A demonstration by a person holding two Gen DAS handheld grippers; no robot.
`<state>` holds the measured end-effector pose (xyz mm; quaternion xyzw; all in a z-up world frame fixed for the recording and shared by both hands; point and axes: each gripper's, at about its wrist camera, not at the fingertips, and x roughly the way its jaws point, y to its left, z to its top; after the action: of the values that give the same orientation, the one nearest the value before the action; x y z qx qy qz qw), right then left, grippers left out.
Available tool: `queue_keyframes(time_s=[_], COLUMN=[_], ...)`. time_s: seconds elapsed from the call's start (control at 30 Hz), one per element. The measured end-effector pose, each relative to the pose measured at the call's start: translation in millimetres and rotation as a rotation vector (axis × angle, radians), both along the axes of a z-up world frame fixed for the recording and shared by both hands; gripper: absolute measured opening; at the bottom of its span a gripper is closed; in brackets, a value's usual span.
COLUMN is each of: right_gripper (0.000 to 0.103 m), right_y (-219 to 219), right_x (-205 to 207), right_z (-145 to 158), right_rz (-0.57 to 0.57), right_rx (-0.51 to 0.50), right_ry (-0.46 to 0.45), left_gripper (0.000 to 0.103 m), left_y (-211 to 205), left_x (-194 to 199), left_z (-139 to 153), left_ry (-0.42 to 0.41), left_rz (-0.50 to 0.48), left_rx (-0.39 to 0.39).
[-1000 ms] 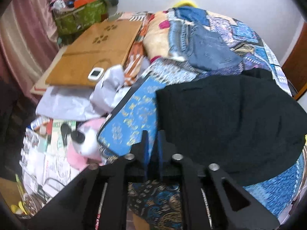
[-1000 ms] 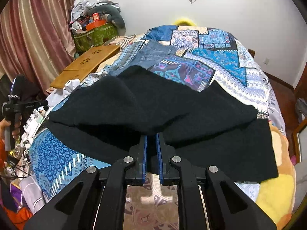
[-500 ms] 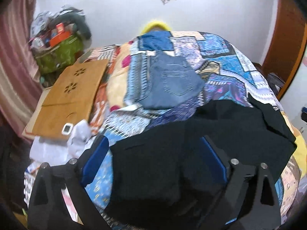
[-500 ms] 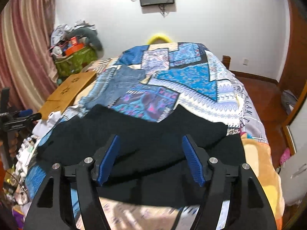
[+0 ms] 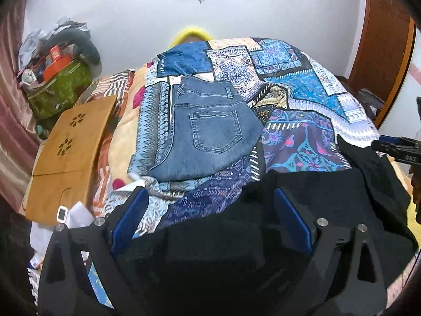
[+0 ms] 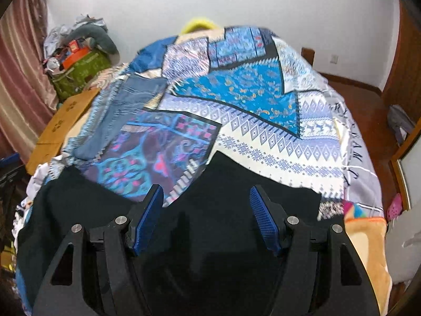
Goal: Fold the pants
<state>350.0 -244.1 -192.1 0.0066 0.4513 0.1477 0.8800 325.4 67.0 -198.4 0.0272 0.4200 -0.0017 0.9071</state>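
Black fabric pants (image 5: 302,210) lie spread across the near end of a blue patchwork bedspread (image 6: 263,121), beneath both grippers. Left gripper (image 5: 210,221) and right gripper (image 6: 208,218) hover above the dark cloth, blue-padded jaws wide apart, gripping nothing. Folded blue denim jeans (image 5: 208,131) rest farther up the bed.

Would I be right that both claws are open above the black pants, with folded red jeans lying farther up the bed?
Not quite: the jeans are blue denim, as the left wrist view shows. Both the left claw and the right claw are open above the black pants.
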Motion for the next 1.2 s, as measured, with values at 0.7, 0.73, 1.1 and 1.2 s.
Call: queue_keyframes(time_s=[0.7,0.73,1.1,1.2], right_gripper=[0.02,0.016,0.013,0.013], right_y=[11.4,12.3,-34.1,-61.2], right_x=[68.8,68.7,29.3,9.6], right_z=[-61.7,-61.1,10.2,47.1], right_rz=[0.017,0.012,-0.04,-0.076], right_rx=[0.007,-0.006,0.059,0.078], right_ry=[0.153,0.149,0.015,-0.055], left_gripper=[0.096,0.096,0.096,0.097], left_y=[-13.2,-15.1,-42.9,-58.4], left_x=[34.1,33.0,7.6,3.1], left_z=[-33.0,-31.8,-8.8,-10.1], left_ry=[0.072,0.068,0.083,0.116], left_rz=[-0.019,-0.022,-0.072,-0.092], left_rx=[0.022,0.028,-0.004,-0.021])
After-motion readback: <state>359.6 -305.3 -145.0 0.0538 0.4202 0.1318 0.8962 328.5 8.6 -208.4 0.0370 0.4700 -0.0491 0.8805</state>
